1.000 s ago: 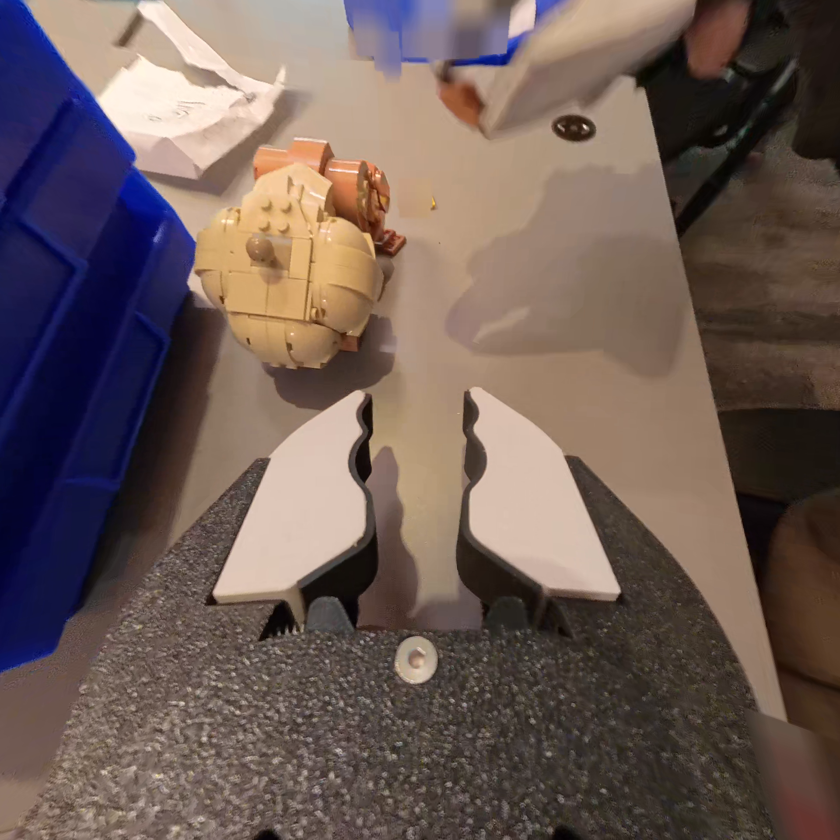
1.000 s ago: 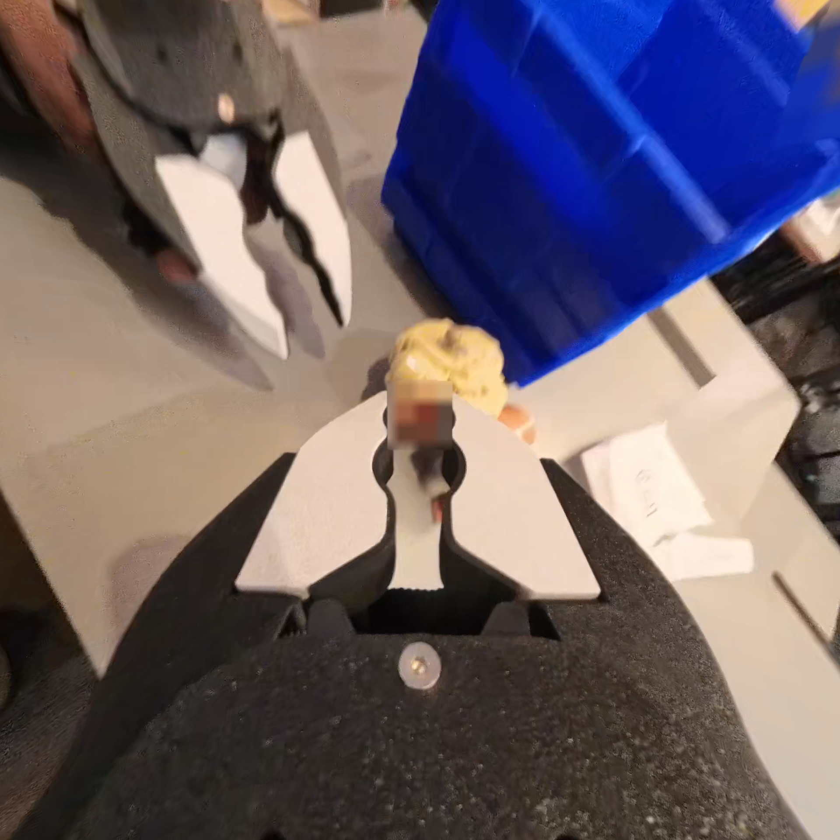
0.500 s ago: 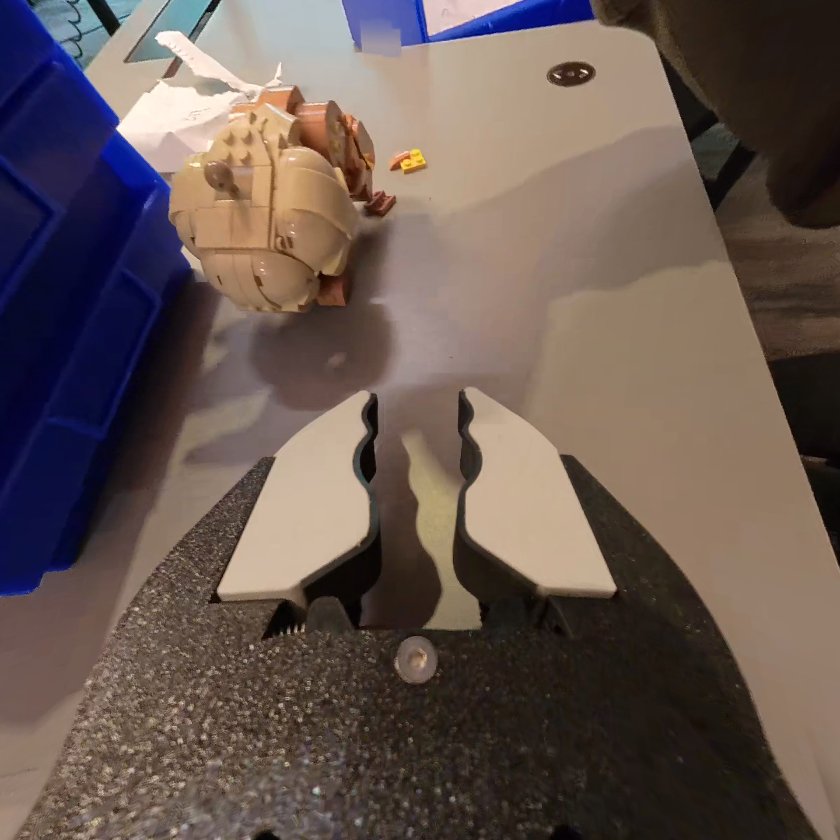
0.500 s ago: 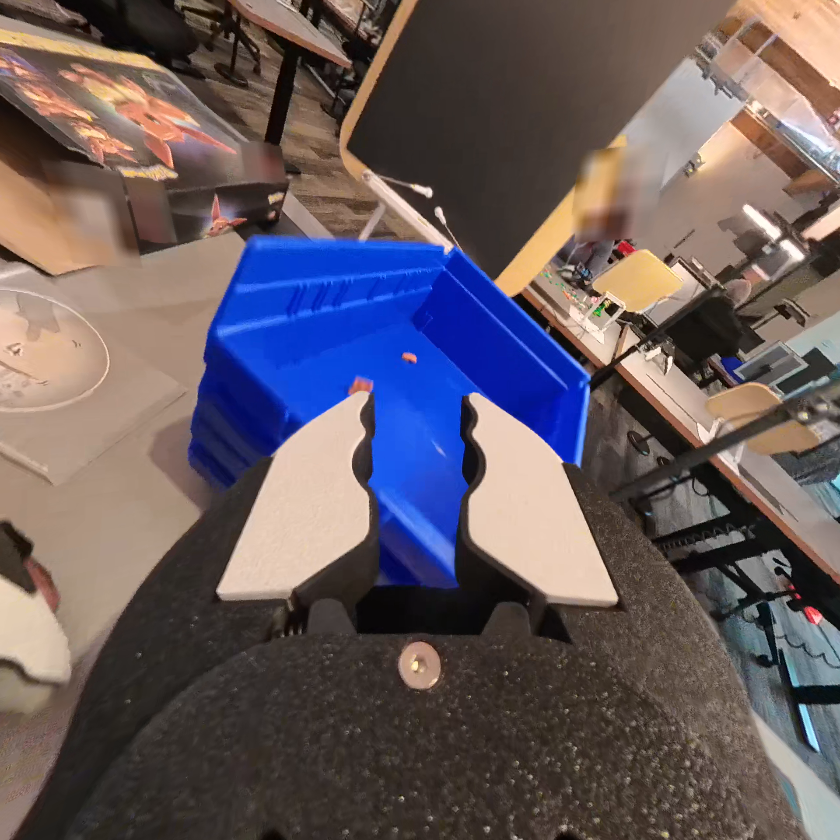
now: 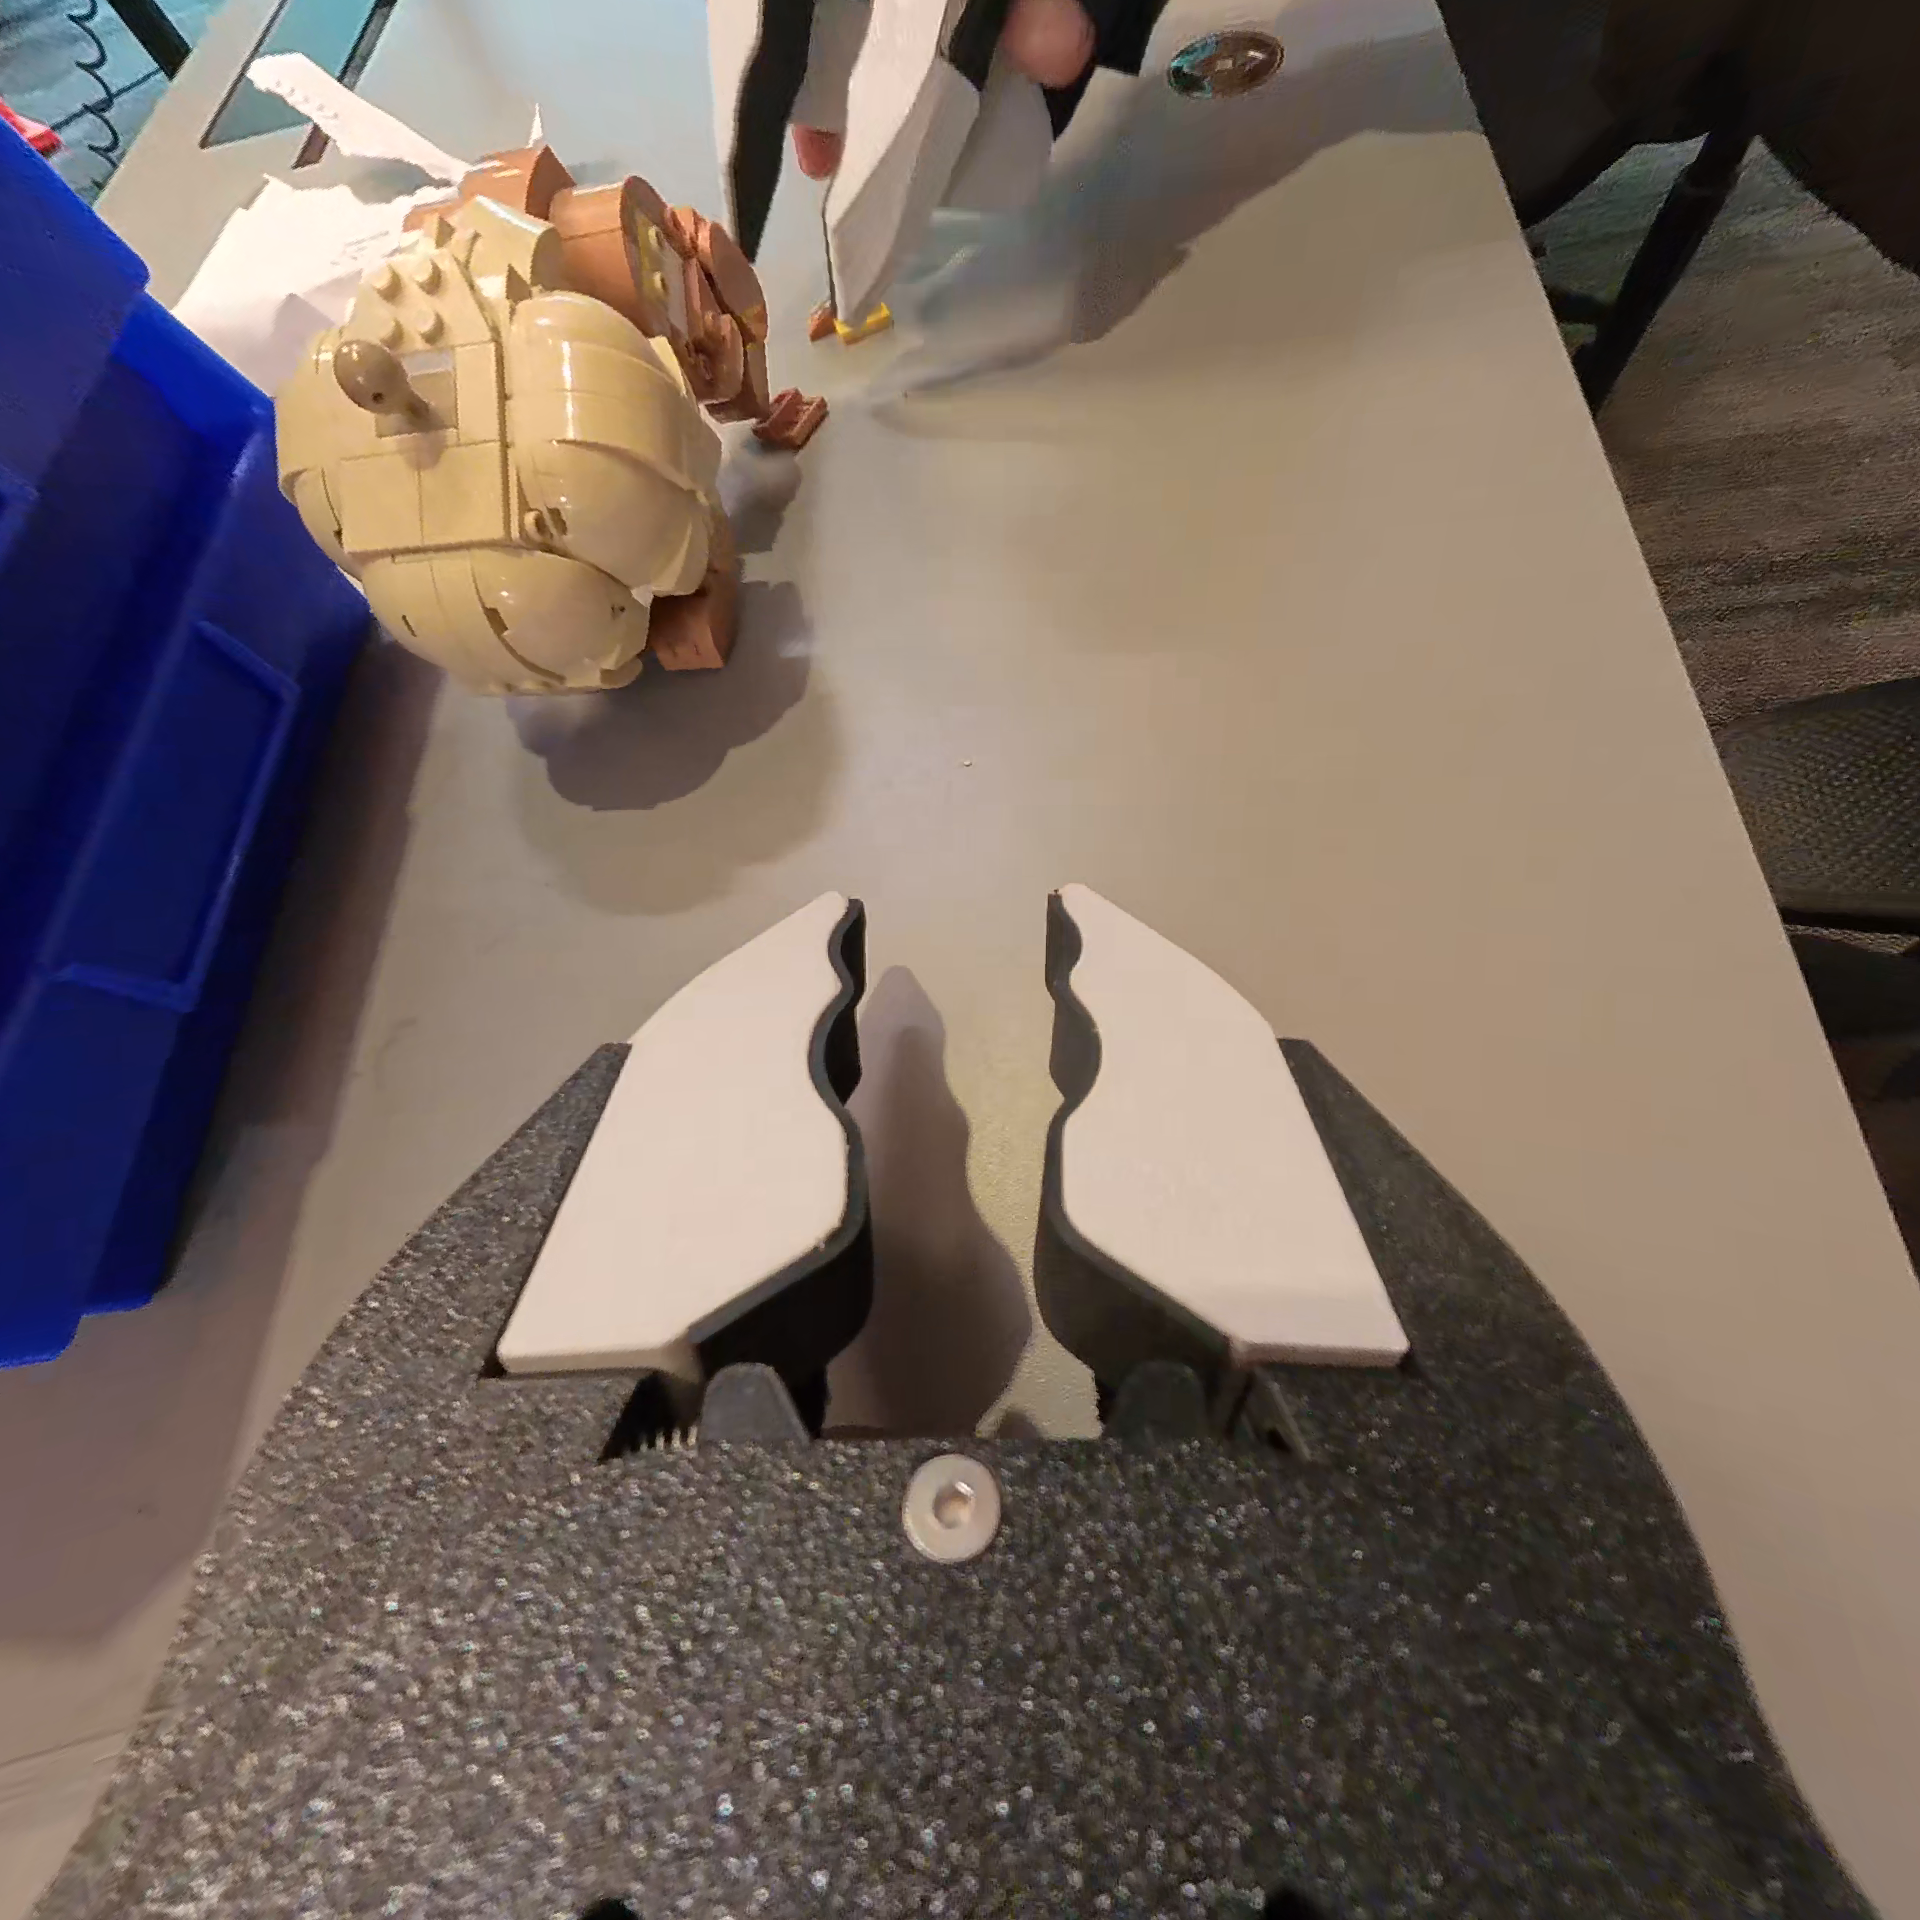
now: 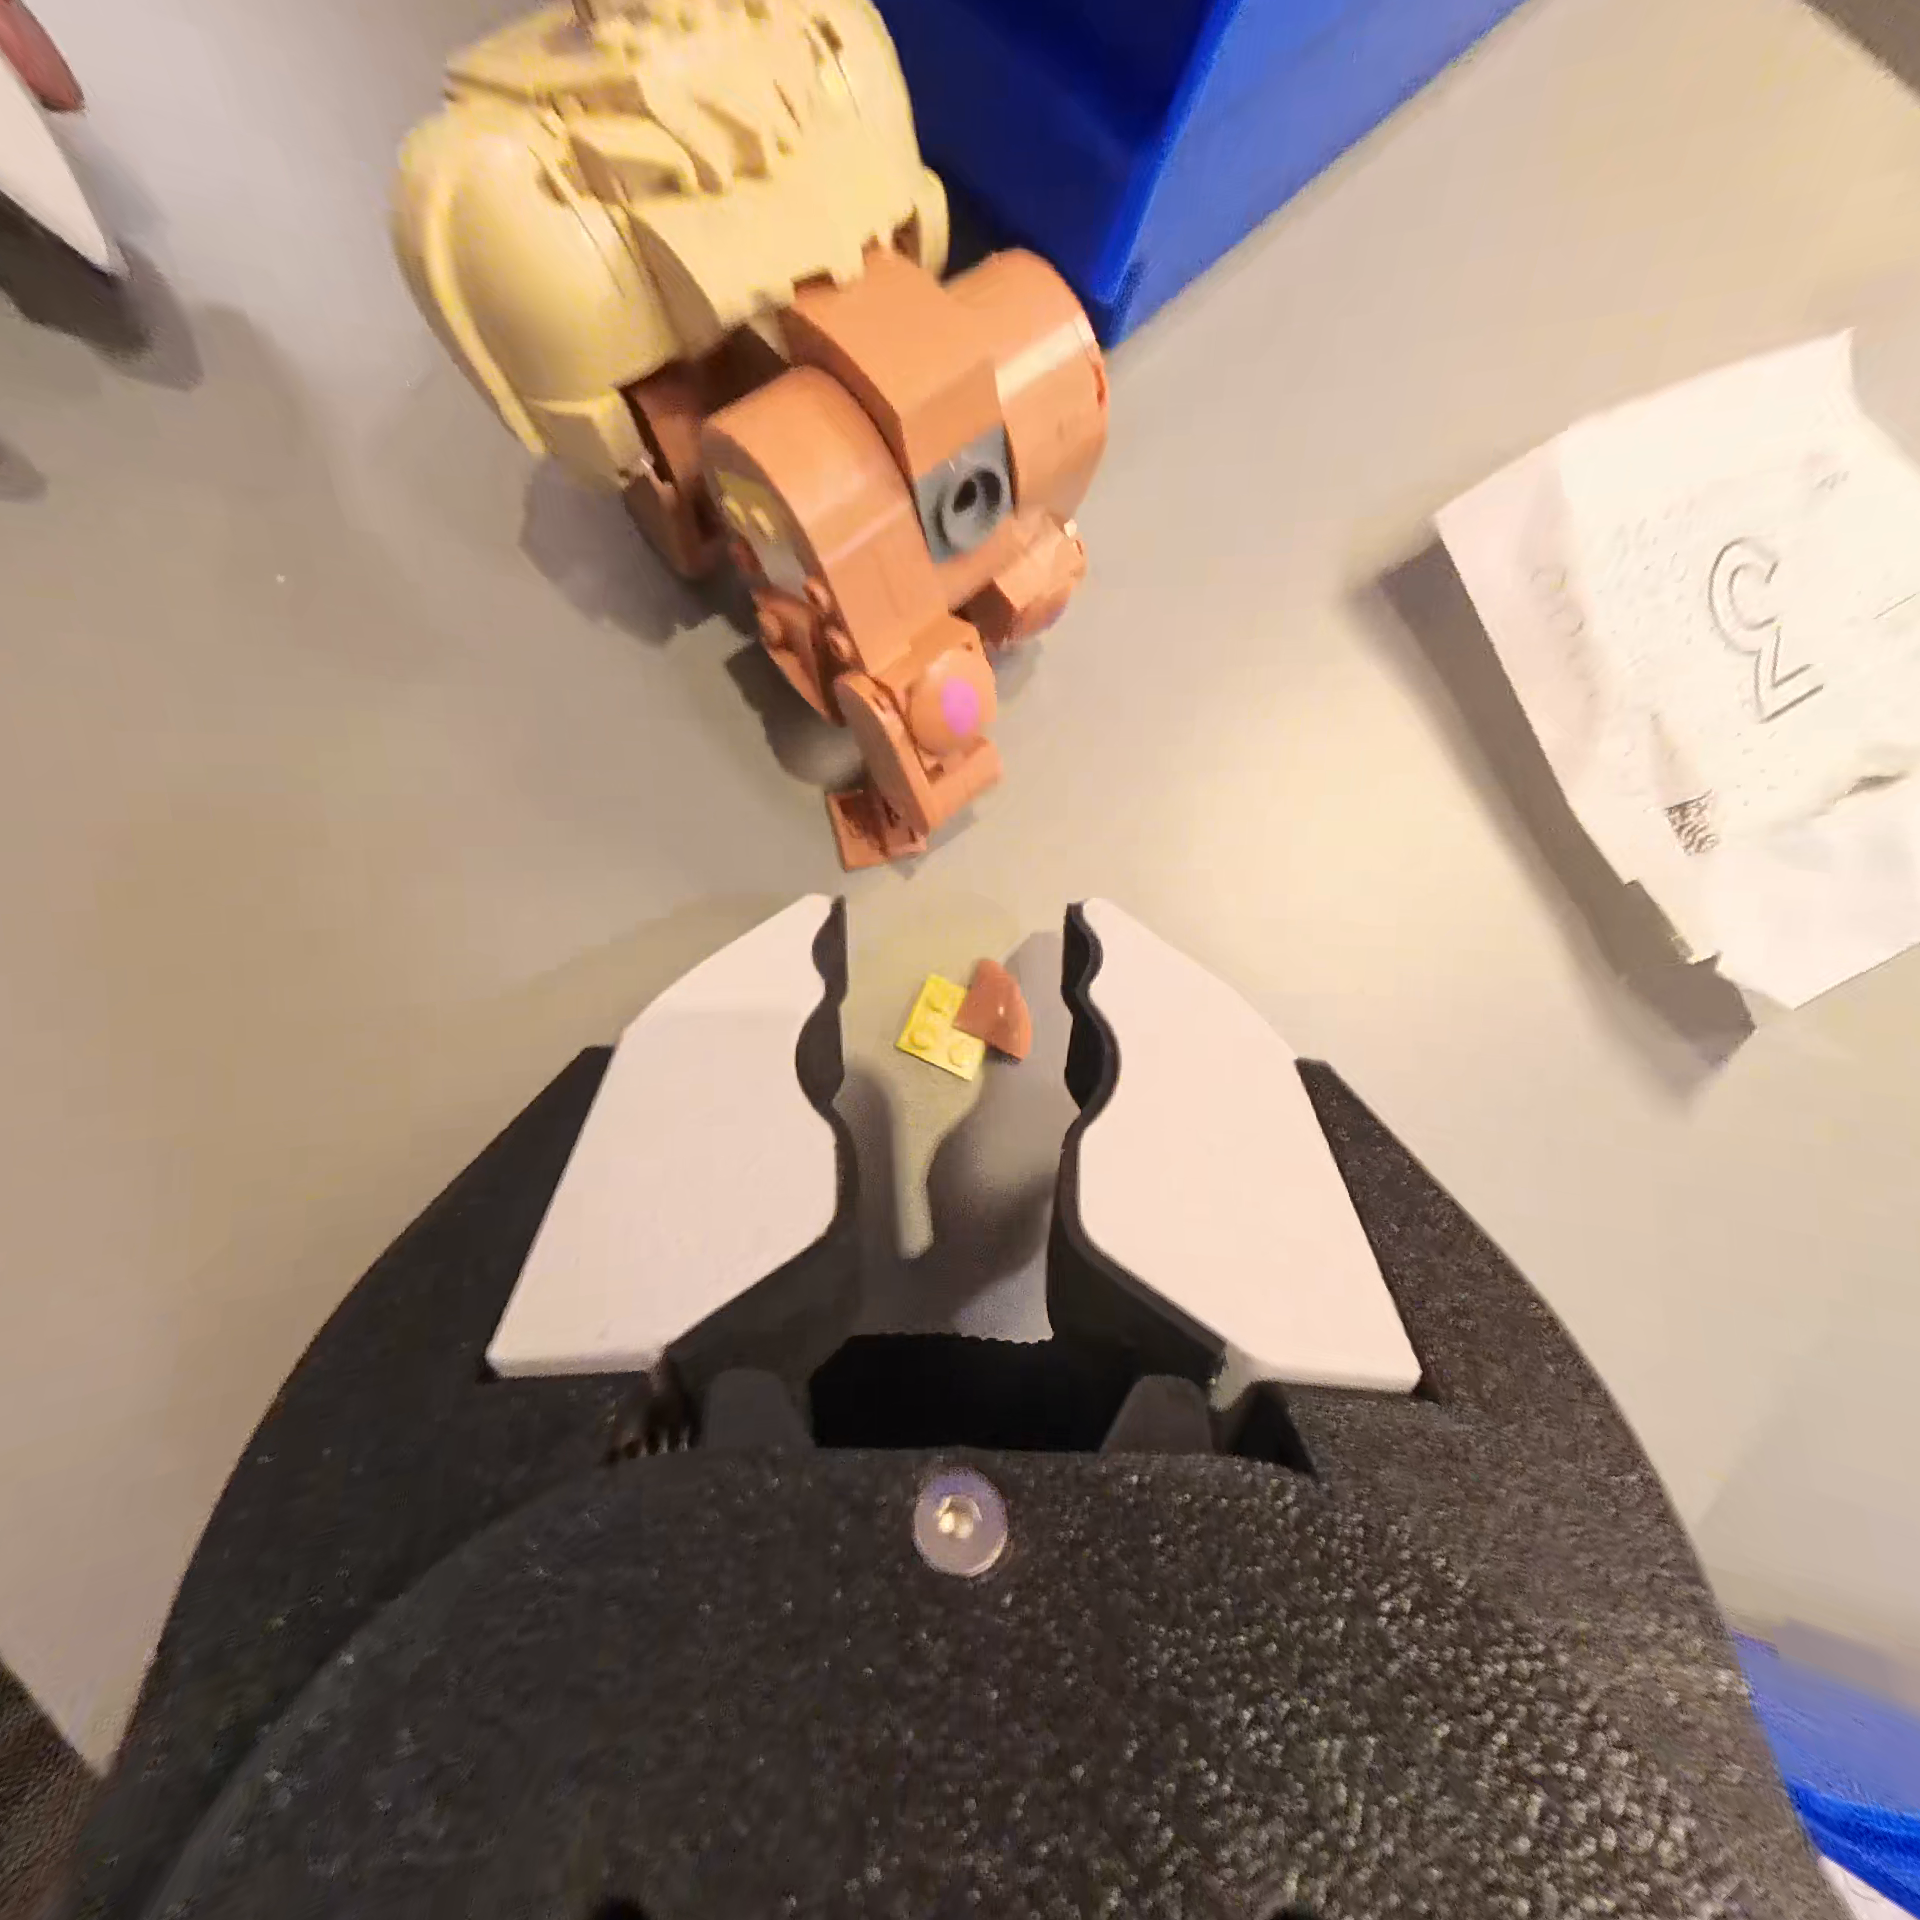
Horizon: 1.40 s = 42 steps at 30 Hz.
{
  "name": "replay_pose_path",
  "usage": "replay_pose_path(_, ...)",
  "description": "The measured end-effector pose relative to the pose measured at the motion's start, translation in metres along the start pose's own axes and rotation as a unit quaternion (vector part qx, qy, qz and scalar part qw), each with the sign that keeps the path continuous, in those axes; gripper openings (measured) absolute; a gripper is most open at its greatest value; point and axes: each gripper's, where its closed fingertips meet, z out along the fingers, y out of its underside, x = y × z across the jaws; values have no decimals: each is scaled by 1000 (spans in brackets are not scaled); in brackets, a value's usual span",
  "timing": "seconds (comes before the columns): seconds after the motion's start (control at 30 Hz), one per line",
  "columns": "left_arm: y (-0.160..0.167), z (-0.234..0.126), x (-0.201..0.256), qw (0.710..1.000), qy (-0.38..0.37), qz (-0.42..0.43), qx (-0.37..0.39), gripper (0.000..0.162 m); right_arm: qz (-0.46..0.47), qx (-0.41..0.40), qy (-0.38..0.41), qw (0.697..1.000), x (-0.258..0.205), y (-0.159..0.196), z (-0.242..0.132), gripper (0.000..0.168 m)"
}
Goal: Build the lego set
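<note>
A tan and brown lego model [image 5: 509, 488] lies on the grey table [image 5: 1195, 644], next to the blue bin; it also shows in the right wrist view [image 6: 748, 384]. A small yellow plate [image 6: 940, 1023] and a small brown piece [image 6: 995, 1010] lie together on the table between the fingers of my right gripper [image 6: 954, 914], which is open and low over them. In the left wrist view the same small pieces [image 5: 854, 324] sit under the right gripper [image 5: 894, 197]. My left gripper [image 5: 954, 909] is open and empty, nearer the table's front, apart from the model.
A blue bin [image 5: 125, 790] stands at the left of the table, close to the model; it also shows in the right wrist view [image 6: 1164, 135]. Crumpled white paper [image 6: 1704, 665] lies beyond the model. The table's right edge [image 5: 1662, 644] drops to carpet. Left tips to right tips: about 20 centimetres.
My right gripper has swung from over the blue bin down to the table, open around the yellow and brown pieces. My left gripper has stayed open and barely moved.
</note>
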Motion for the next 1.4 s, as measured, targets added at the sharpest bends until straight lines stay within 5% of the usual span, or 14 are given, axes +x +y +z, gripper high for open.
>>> replay_pose_path(0.3, 0, 0, -3, 1000, -3, -11, 0, 33, 59, -47, 33, 997, 6, 30, -7, 39)
replay_pose_path(0.8, -2, -1, 0, 1000, -4, 1, 9, 32, 113, -61, 59, 990, -5, 23, -2, 16)
replay_pose_path(1.07, -19, -12, -6, 996, 15, -13, 83, 33, 12, 53, -21, 998, -73, -35, -23, 16)
replay_pose_path(1.23, -35, -30, -19, 984, -26, 81, 160, 35, -64, 90, -146, 983, -143, -91, -5, 16)
replay_pose_path(1.4, -30, -44, -23, 942, -111, 282, 145, 34, -97, 90, -227, 965, -179, -118, 16, 16)
